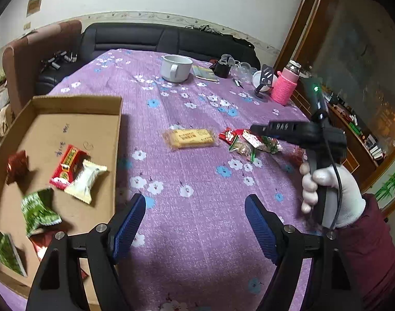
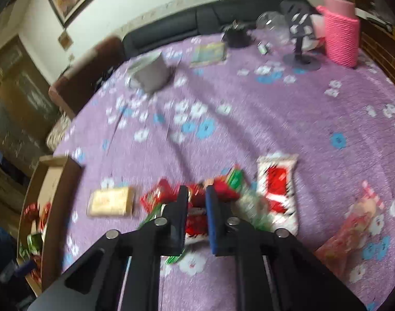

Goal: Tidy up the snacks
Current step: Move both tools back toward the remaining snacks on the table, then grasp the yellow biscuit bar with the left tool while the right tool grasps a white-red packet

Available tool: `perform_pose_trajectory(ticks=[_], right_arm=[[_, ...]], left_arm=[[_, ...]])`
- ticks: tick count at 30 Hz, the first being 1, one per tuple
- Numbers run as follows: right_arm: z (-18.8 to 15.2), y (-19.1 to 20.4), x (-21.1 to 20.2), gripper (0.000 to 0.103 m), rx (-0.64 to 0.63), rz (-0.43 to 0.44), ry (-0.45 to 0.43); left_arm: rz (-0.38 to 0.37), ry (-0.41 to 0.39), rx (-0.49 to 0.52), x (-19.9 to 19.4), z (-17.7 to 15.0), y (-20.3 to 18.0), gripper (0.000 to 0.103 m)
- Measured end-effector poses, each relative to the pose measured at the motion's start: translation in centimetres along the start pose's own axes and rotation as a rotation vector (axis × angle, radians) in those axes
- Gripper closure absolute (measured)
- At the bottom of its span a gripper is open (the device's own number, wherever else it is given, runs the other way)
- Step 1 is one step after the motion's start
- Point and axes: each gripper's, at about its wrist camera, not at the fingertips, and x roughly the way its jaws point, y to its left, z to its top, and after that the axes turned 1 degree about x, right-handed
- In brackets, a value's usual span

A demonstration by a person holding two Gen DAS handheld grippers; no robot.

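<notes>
From the left wrist view, I saw my left tool [image 1: 195,223] hanging wide open over the purple flowered cloth of the desk [image 1: 197,246], with nothing between its blue pads. Just to its left stood the cardboard box [image 1: 75,101], where several snacks already lay: a red packet [image 1: 68,167], a white packet [image 1: 87,181] lying partly over it, and a green packet [image 1: 39,212]. Further out on the cloth, well apart from the box, a pale biscuit pack [image 1: 189,138] lay flat, and beside it a small heap of red and green snacks [image 1: 249,142]. My right hand [image 1: 329,194], in a white glove, held the right tool [image 1: 265,128] over that heap.

From the right wrist view, which was blurred, the right tool [image 2: 196,194] was closed narrow, and a red wrapper [image 2: 196,220] showed between its pads, so I judged it gripped this wrapper. Around it lay the other snacks of the heap, and on the right a white and red sachet [image 2: 277,194] and a pink bag [image 2: 358,220]. The wrappers looked thin and crinkled, so I expected a pinch could slip or drag a neighbour along.

I judged that the step in hand was picking one snack from the heap. The next move called for lifting it free and carrying it across to the box at the left, then releasing it inside the walls.
</notes>
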Motion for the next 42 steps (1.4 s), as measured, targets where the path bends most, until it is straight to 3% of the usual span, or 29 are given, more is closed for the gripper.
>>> perform_pose_trajectory(ticks=[5,8,12,18,20,27,29,32,33,34,38,42], right_arm=[[-2.7,0.2,-0.9,0.091,-0.043,0.102,0.095],[-3.5,-1.1,-2.9,0.091,-0.010,0.168,0.035],[-4.2,-3.1,-4.1,0.077,0.059,0.233,-0.009],[-5.4,-2.6,-4.4,0.074,0.066,0.234,0.018],[-5.6,-2.2,-4.5,0.074,0.054,0.220,0.021],[-5.9,-2.5,-4.4,0.074,0.078,0.187,0.020],[-5.9,-2.9,-4.7,0.074,0.091,0.171,0.007],[-5.8,-3.7,-4.9,0.074,0.126,0.137,-0.001],[-5.8,-3.9,-4.9,0.074,0.134,0.127,0.002],[-5.8,-4.0,-4.8,0.074,0.139,0.114,0.009],[-6.4,-3.9,-4.0,0.074,0.155,0.112,0.048],[-6.2,-2.8,-3.9,0.073,0.133,0.095,0.032]], left_arm=[[0.020,-0.007,0.076,0.2,2.1,-0.2,0.021],[0.029,-0.004,0.169,1.2,3.8,-1.1,0.021],[0.041,0.067,0.301,4.9,6.4,-2.5,0.028],[0.088,0.187,0.458,12.1,8.8,-3.2,0.029],[0.097,0.208,0.467,13.9,9.4,-3.1,0.029],[0.077,0.265,0.534,16.7,8.9,-4.2,0.029],[0.082,0.278,0.544,16.8,8.2,-4.8,0.038],[0.087,0.269,0.532,16.1,7.9,-5.3,0.064],[0.066,0.270,0.501,15.5,7.7,-5.4,0.077],[0.053,0.273,0.480,15.3,7.7,-5.4,0.081],[0.007,0.308,0.436,14.2,6.1,-5.8,0.082],[0.008,0.241,0.434,12.3,6.8,-5.6,0.079]])
